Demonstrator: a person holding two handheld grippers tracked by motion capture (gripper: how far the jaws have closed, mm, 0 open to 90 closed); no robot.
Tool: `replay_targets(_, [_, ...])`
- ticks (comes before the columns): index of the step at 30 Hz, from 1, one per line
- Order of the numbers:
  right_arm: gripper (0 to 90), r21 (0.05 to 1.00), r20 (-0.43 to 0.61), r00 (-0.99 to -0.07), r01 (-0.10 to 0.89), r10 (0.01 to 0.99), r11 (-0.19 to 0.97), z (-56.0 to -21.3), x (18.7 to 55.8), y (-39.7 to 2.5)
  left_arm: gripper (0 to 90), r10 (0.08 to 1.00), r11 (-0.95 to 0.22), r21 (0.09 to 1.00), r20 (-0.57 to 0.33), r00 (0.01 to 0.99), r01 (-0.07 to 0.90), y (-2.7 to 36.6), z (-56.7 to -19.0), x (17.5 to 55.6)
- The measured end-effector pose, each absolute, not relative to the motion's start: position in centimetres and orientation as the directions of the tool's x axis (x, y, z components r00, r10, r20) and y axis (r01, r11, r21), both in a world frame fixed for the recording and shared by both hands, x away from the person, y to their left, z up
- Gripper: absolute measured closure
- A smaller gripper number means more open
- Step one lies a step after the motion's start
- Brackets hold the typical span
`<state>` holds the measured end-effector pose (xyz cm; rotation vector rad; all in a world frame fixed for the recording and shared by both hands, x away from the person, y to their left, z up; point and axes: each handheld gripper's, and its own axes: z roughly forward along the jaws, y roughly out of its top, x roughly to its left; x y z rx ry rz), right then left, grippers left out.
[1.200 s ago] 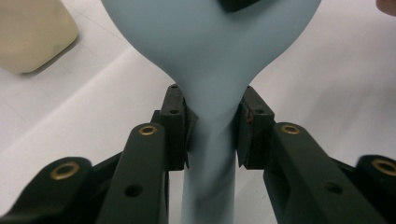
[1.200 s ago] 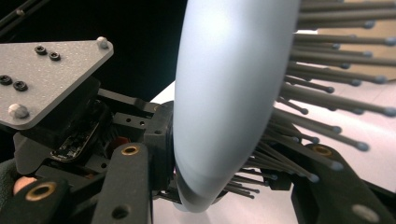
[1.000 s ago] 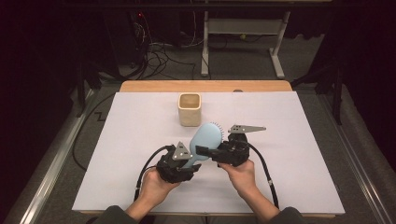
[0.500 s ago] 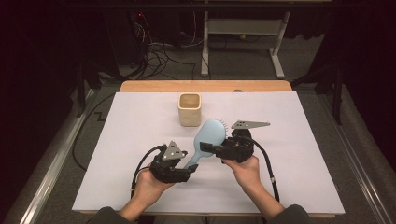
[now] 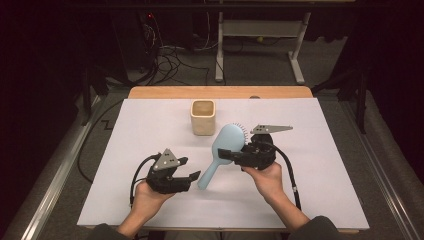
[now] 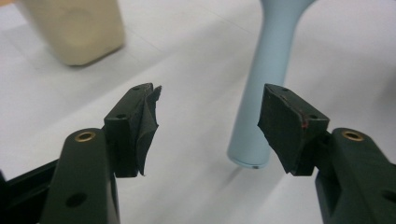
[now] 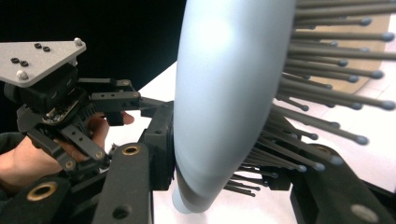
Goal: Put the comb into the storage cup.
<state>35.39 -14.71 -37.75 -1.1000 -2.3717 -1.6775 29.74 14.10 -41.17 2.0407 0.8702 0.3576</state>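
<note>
Since earlier frame: left gripper (image 5: 192, 176) released handle, drew back, jaws apart. Hairbrush (image 5: 220, 150), pale blue, aloft at table centre, 5 o'clock of beige cup (image 5: 203, 117); right gripper (image 5: 225, 154) clamped on head. Probably light, stiff plastic, smooth; bristles yield. Best hold: handle.

Left gripper (image 5: 192, 176) jaws apart; right gripper (image 5: 226, 155) jaws clamped.

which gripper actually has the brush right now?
The right gripper: its fingers clamp the blue hairbrush head. The left gripper is open, beside the handle.
</note>
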Motion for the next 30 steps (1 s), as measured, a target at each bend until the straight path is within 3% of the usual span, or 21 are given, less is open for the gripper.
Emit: replay_targets(30, [55.6,0.812,0.359,-0.741,0.548,0.568,0.201,-35.9,37.0,-15.6,33.6,0.785,-0.286,0.859,-0.045,0.618,0.425,19.9,-42.7,28.4])
